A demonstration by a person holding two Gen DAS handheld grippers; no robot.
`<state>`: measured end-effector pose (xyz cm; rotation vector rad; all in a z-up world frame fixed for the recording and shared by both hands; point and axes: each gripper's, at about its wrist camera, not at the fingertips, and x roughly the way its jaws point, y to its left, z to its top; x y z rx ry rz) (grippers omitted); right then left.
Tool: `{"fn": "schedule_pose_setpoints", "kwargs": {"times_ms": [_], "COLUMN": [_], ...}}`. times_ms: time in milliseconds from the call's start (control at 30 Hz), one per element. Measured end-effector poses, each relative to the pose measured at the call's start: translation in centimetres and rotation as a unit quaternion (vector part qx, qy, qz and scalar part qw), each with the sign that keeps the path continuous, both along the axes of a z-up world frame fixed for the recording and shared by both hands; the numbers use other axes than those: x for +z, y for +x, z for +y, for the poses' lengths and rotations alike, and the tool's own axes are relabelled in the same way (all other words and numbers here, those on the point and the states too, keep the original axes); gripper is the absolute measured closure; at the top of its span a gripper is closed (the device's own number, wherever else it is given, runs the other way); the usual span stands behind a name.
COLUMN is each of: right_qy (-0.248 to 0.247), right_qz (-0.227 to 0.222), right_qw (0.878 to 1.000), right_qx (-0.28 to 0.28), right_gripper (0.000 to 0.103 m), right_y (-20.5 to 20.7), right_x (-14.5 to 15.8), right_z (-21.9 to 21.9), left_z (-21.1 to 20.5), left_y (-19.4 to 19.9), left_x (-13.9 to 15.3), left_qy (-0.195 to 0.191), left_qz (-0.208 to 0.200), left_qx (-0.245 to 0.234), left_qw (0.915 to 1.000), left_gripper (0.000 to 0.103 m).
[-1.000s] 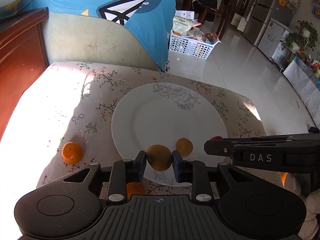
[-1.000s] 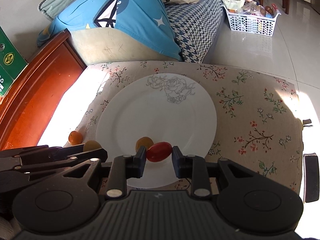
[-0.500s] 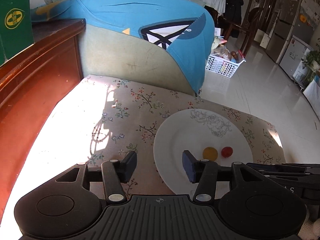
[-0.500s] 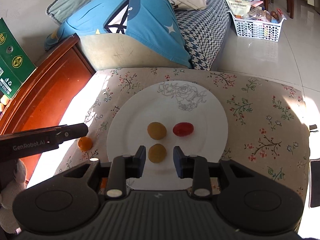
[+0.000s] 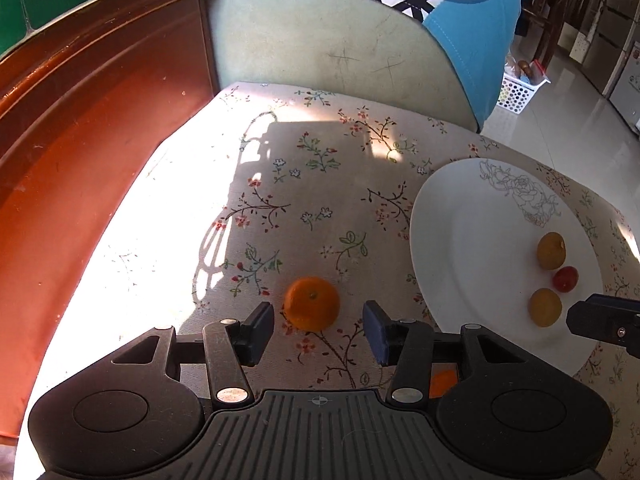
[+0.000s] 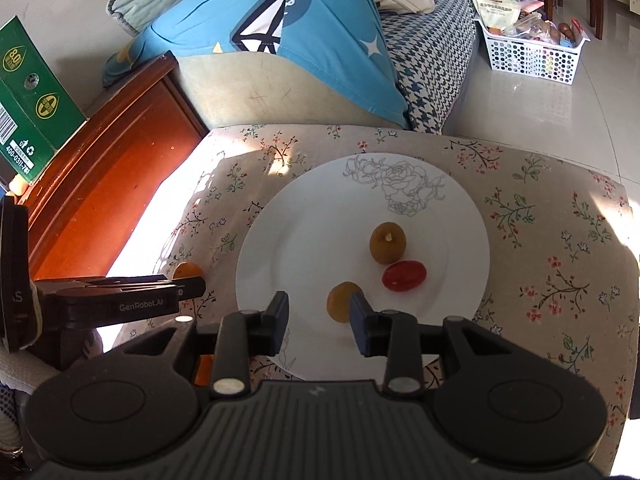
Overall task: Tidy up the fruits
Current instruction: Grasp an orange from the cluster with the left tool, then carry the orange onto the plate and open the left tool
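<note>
- Left gripper (image 5: 319, 326): jaws spread wide, nothing held. It hangs over the floral cloth (image 5: 304, 184), to the left of the plate (image 5: 472, 248).
- Mandarin (image 5: 312, 303): rests on the cloth in the gap between the left gripper's fingers (image 5: 258, 330), nearer the left-hand finger. No contact with either finger is visible. In the right wrist view this same fruit shows only as an orange patch behind the left gripper's tip.
- Second orange fruit (image 5: 443, 380): mostly hidden under the left gripper's body; only a small patch shows, so its kind cannot be told.
- Right gripper (image 6: 319, 322): jaws parted, nothing gripped. It hangs above the near rim of the plate.
- Near yellow fruit (image 6: 344, 302): lies on the plate, just ahead of the right gripper's right-hand finger and partly covered by it. Contact cannot be told.
- Far yellow fruit (image 6: 387, 242): lies on the plate, past the plate's middle, pale stem scar facing up.
- Red tomato (image 6: 404, 276): lies on the plate, just beside the far yellow fruit on its near right side; they look to be touching.
- Plate: white, with a grey rose outline on its far part. It sits on the cloth, which covers a padded seat beside a red-brown wooden cabinet (image 6: 104, 184).
- Blue cushion (image 6: 280, 36): leans behind the seat.
</note>
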<state>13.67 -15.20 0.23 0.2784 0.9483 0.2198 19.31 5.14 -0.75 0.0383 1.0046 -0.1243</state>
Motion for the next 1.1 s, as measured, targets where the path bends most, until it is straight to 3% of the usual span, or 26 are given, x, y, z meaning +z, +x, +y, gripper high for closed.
{"fn": "schedule_pose_setpoints", "kwargs": {"times_ms": [67,300,433,700,933,1100], "right_qy": [0.002,0.001,0.001,0.005,0.008,0.008], "right_qz": [0.004,0.007,0.009,0.019,0.023,0.025], "right_qw": [1.000,1.000,1.000,1.000,1.000,1.000], "right_qx": [-0.003,-0.003,-0.007,-0.008,0.000,0.004], "right_gripper": [0.067,0.067,0.067,0.067,0.062,0.062], "right_y": [0.0,-0.1,-0.2,-0.4,-0.5,-0.5], "right_x": [-0.1,-0.3,-0.4,-0.7,-0.7,-0.8], "right_z": [-0.2,-0.3,-0.6,-1.0,-0.5,-0.3], "left_z": [0.0,-0.6,-1.8,-4.2,-1.7,-2.0], "left_y": [0.2,0.0,-0.5,-1.1,0.3,1.1], "left_x": [-0.7,-0.5,1.1,2.4,1.4,0.4], "left_qy": [0.001,-0.010,-0.011,-0.028,-0.026,-0.030], "left_qz": [0.011,0.000,-0.025,-0.041,-0.052,-0.052], "left_qx": [0.001,-0.008,-0.021,-0.054,0.001,-0.005], "left_qw": [0.9999,0.9999,0.9994,0.9973,0.9983,0.9982], "left_gripper": [0.075,0.078,0.085,0.082,0.081,0.078]}}
